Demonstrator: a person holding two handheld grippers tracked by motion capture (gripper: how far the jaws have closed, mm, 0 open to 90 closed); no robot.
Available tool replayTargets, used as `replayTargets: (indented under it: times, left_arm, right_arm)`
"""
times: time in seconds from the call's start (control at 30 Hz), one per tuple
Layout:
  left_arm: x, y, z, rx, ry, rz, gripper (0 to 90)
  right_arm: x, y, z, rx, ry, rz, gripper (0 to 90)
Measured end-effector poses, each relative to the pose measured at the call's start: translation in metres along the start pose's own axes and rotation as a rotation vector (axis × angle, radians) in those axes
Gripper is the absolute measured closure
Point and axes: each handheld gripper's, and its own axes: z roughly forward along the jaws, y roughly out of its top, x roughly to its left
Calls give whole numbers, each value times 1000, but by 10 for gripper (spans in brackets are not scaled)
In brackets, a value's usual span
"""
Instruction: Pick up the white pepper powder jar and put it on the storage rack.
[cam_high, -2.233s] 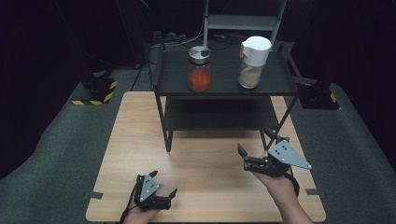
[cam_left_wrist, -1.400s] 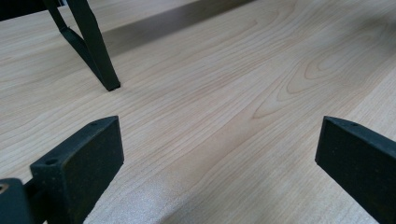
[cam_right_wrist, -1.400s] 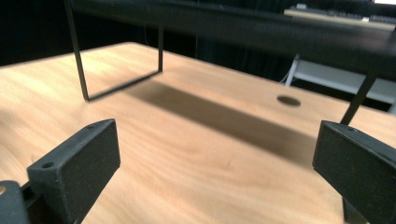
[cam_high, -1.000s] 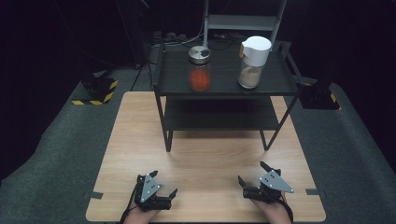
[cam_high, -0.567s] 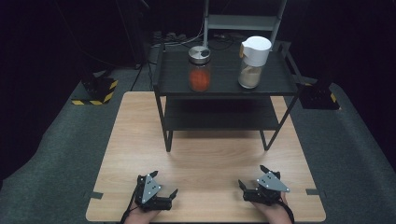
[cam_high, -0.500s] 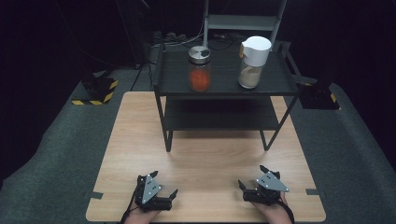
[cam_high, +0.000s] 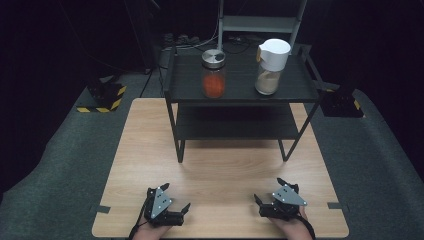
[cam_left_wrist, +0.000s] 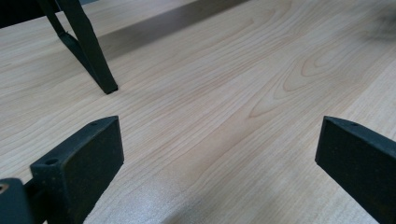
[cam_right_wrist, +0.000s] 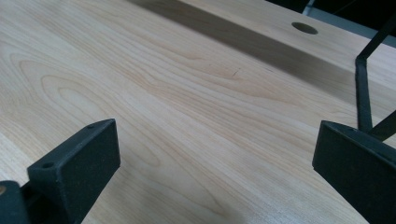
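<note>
Wooden desk (cam_high: 220, 165), seen from above. Left gripper (cam_high: 176, 198) sits near the front edge of the desk, toward the front-left corner, held by a hand (cam_high: 150, 231) that comes in at the bottom; grey three-cornered plate on top. Its jaws stand wide apart with bare wood between them, and in the left gripper view they frame the desk grain with one black shelf leg (cam_left_wrist: 88, 51) planted on the wood ahead. A black two-tier shelf rack (cam_high: 240, 95) stands on the rear half of the desk, its legs on the wood, well apart from both grippers. On the rack's top tier, left of centre, a glass jar (cam_high: 214, 75) with a metal lid and orange-red contents stands upright. To its right on the same tier, near the right end, a jar (cam_high: 270, 67) with a white lid and pale tan contents stands upright; the two jars do not touch. Right gripper (cam_high: 276, 195) sits near the front edge toward the front-right corner, also hand-held, jaws spread wide over bare wood. The right gripper view shows a round hole (cam_right_wrist: 304, 28) in the desk surface near the far edge.
</note>
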Motion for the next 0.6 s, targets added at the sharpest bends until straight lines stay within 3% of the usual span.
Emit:
replayTargets:
  times: [0.6]
  left_arm:
    - [2,4,2,24,-13,1,16]
  right_arm:
    - [-1,-4,-3,-21,3,1,0]
